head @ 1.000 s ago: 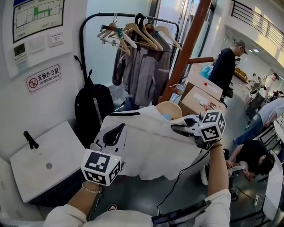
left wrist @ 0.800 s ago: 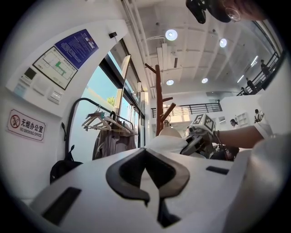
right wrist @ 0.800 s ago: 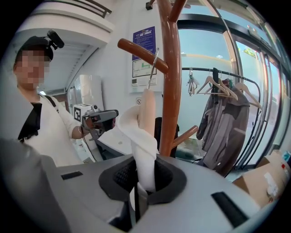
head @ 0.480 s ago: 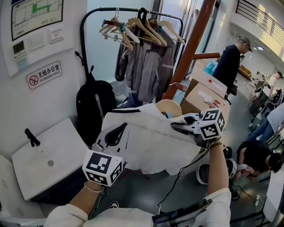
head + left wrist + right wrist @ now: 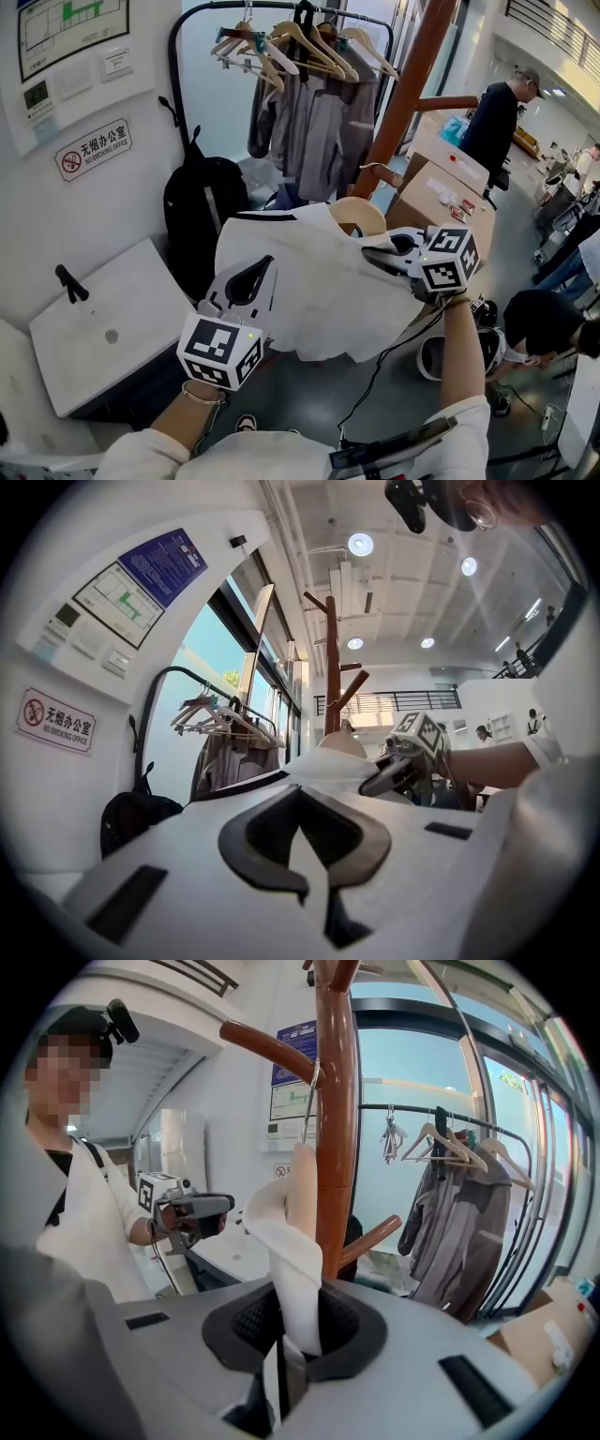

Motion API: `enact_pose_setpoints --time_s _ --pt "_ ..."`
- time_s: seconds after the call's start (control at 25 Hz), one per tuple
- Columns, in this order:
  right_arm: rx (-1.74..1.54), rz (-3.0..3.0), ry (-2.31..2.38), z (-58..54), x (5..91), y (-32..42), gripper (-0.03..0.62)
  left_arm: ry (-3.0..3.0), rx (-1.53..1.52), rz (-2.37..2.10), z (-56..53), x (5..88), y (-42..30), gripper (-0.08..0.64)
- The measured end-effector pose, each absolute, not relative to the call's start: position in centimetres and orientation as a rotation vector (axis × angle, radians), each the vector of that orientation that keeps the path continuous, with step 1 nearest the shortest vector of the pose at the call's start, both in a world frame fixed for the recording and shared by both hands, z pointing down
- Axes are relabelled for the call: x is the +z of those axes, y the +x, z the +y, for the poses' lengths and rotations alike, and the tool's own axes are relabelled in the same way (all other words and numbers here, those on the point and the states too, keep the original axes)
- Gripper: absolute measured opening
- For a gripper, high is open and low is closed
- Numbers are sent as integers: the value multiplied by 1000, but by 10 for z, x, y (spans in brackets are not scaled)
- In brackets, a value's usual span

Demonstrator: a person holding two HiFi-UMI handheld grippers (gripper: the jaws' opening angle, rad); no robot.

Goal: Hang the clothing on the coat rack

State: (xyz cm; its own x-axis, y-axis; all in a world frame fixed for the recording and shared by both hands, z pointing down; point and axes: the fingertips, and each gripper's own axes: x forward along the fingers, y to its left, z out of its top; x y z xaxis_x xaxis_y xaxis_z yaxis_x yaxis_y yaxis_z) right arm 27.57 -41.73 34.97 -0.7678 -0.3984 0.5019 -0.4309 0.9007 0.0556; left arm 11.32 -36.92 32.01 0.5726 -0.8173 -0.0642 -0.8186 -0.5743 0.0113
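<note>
I hold a white garment [image 5: 319,281] spread between both grippers at chest height. The left gripper [image 5: 251,281] is shut on its left edge; the left gripper view shows that gripper [image 5: 305,841] with its jaws together and white cloth lying past them. On the right, my right gripper [image 5: 375,258] pinches the collar side. The right gripper view shows a twisted fold of the garment [image 5: 291,1260] running up out of the right gripper [image 5: 286,1335], whose jaws are opening slightly. The brown wooden coat rack [image 5: 412,84] rises just behind the garment, its pole [image 5: 336,1101] right beyond the cloth.
A black clothes rail [image 5: 319,112] with wooden hangers and grey jackets stands at the back. A black backpack [image 5: 202,216] leans by the wall, with a white cabinet top [image 5: 94,328] at left. Cardboard boxes [image 5: 441,187] and people [image 5: 497,122] are at right.
Both grippers and the garment have moved a little closer to the coat rack and the rail. Both grips on the cloth look the same.
</note>
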Motion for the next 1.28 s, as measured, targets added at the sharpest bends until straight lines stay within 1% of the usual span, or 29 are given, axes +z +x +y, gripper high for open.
enact_pose_setpoints --time_s 0.16,0.36,0.64,0.8,1.28 --pt "76 -2569 656 -423 349 278 117 -2782 89 1436 -367 327 115 8" --pt "49 -2581 694 -424 345 280 170 -2799 86 1436 -365 332 116 8" --pt "4 -2559 768 -426 344 285 230 -2821 83 1433 -360 341 118 8" --pt "-39 -2526 813 -428 344 288 253 -2831 82 1436 -356 344 117 8" --pt "-110 -2491 894 -418 327 301 279 -2841 90 1440 -341 347 114 8"
